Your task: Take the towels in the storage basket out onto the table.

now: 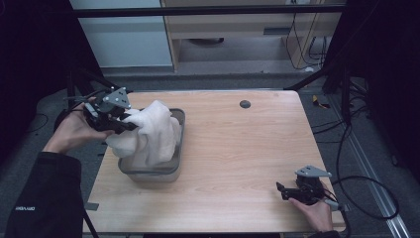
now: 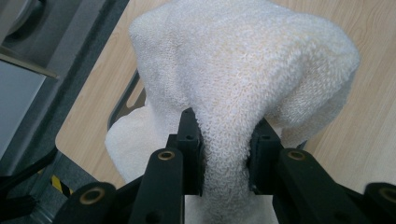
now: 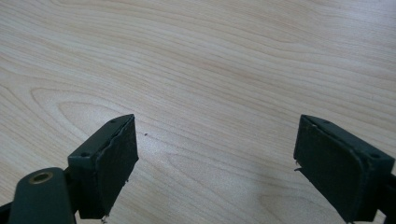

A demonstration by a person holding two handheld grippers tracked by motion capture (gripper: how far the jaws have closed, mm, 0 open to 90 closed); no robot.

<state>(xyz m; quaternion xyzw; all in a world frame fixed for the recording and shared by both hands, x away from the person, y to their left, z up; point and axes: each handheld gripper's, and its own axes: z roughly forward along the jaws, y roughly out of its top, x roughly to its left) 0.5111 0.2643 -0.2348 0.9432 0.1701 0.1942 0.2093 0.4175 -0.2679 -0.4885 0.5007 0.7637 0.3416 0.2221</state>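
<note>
A white fluffy towel rises out of a grey rectangular bin at the table's left side. My left gripper is shut on a bunched fold of that towel, held up above the bin's left rim; in the left gripper view the cloth is pinched between both black pads and drapes away over the bin. My right gripper rests low near the table's front right corner. Its jaws stand wide open over bare wood, with nothing between them.
The light wooden table has a small round dark grommet near its far edge. Black cables trail off the right side over the floor. Dark frame bars cross behind the table.
</note>
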